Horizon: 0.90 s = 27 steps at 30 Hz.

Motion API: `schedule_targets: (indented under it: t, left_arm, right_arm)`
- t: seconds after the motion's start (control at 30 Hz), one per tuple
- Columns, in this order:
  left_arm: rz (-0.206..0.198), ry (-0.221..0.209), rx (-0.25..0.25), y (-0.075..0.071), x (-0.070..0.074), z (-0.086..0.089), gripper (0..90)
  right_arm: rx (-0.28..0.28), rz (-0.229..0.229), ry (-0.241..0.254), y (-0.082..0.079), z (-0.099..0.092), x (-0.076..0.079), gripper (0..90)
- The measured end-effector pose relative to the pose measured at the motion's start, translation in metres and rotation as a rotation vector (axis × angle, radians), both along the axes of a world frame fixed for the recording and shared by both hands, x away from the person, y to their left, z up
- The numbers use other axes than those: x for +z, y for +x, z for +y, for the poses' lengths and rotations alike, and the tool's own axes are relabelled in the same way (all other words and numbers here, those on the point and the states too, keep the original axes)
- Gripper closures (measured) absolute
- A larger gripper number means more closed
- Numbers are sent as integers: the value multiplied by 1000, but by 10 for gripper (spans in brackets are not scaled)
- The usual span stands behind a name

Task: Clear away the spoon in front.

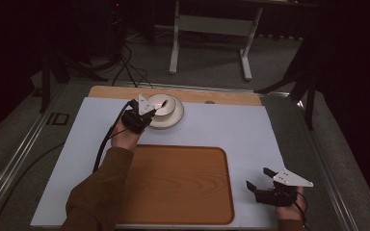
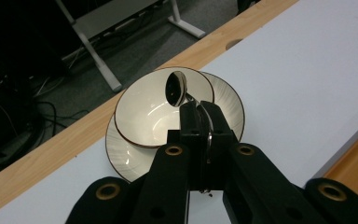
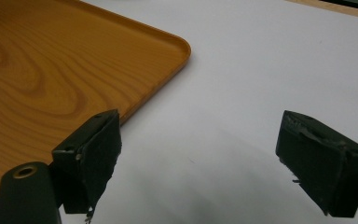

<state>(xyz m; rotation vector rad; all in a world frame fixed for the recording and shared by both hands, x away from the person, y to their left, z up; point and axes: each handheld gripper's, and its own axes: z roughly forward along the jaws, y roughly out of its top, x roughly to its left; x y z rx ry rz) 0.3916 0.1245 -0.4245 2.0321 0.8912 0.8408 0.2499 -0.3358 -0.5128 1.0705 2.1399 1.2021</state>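
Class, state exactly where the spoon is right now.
The spoon is clamped in the left claw, above the bowl on its plate, at the table's far edge in the high view.

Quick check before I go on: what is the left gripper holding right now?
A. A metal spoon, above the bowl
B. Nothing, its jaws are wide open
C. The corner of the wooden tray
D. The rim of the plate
A: in the left gripper view the left gripper has its jaws closed on the handle of a metal spoon, whose head hangs over the cream bowl that sits on the plate.
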Motion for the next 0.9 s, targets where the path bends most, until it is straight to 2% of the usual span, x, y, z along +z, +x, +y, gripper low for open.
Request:
schedule_targets:
  t: [0.13, 0.23, 0.43, 0.9]
  left_arm:
    - [-1, -1, -12, -5, 5, 2, 894]
    - [4, 15, -27, -8, 7, 3, 894]
    - [0, 11, -33, -16, 12, 9, 893]
    - [-23, 12, -45, -37, 12, 20, 893]
  right_arm:
    - [0, -1, 1, 0, 0, 0, 139]
    - [0, -2, -1, 0, 0, 0, 139]
    - [0, -4, -2, -1, 0, 0, 140]
    - [1, -5, -3, -1, 0, 1, 140]
